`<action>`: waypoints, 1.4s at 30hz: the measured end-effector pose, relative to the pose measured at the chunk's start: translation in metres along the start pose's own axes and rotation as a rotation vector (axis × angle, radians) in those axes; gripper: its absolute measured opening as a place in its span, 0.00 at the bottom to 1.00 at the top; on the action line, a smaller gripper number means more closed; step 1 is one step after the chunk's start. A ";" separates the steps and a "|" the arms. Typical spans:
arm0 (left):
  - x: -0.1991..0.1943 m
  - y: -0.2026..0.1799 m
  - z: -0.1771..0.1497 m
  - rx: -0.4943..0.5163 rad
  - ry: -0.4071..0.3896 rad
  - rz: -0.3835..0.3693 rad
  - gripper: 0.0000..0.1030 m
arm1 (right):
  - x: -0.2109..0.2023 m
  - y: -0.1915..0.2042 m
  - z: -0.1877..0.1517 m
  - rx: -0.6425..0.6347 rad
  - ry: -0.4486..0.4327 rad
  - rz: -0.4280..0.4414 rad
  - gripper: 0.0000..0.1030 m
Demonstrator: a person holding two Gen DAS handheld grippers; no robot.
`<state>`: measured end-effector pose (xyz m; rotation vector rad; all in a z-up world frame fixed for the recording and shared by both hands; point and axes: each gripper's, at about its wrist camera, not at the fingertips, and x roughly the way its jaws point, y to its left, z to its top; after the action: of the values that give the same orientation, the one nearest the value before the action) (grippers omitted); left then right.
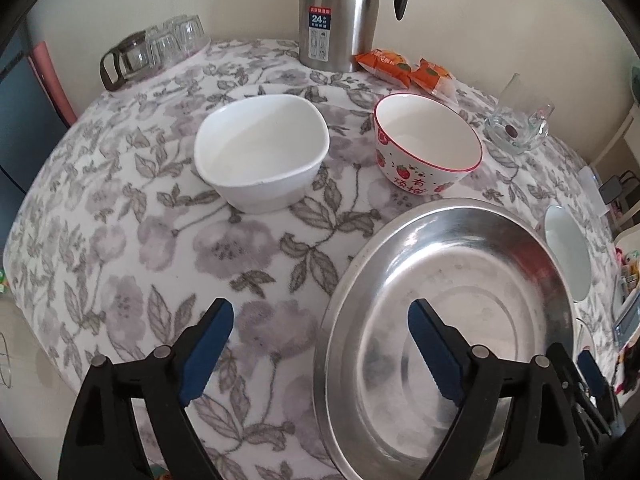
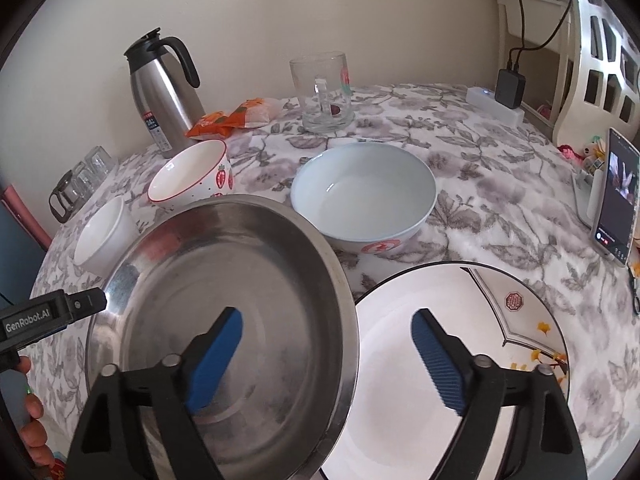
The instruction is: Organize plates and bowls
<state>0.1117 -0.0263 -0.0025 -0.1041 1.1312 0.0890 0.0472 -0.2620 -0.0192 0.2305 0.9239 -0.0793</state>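
Biggest worry is the steel pan (image 2: pixel 224 320): in the right view, lower left, its rim sits over the edge of the white plate (image 2: pixel 460 360) at lower right, so it looks tilted, and a nudge from either tongs could make it slide or clatter, I'd guess. The right tongs (image 2: pixel 326 354) are wide open, gripping nothing, straddling that pan-and-plate overlap; one pad hangs over the pan, the other over the plate, so closing here might pinch both rims. The left tongs (image 1: pixel 320 350) are wide open too, empty, at the bottom of the left view, one pad over the pan (image 1: pixel 460 320), the other over the floral desk (image 1: pixel 140 240). The soft cloth could let bowls wobble when stacked. Contents, big to small: pan empty, plate empty, pale blue bowl (image 2: pixel 364 196) mid-frame empty, square white bowl (image 1: pixel 262 152) centre-left of the left view empty, strawberry bowl (image 1: pixel 428 142) to its right empty. Nothing looks nested yet, so sorting seems barely started.
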 end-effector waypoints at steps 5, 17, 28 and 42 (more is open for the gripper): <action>-0.002 0.002 0.000 -0.004 -0.023 0.013 0.89 | -0.001 -0.005 0.001 0.021 -0.007 -0.009 1.00; -0.037 -0.015 -0.001 -0.008 -0.190 -0.084 0.90 | -0.023 -0.025 0.007 0.071 -0.102 -0.065 1.00; -0.066 -0.062 -0.019 0.129 -0.245 -0.244 0.90 | -0.034 -0.088 0.003 0.247 -0.109 -0.148 1.00; -0.092 -0.134 -0.069 0.295 -0.176 -0.435 0.90 | -0.049 -0.152 -0.016 0.422 -0.128 -0.196 1.00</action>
<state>0.0269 -0.1694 0.0568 -0.0749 0.9146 -0.4471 -0.0203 -0.4077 -0.0138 0.5190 0.7934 -0.4679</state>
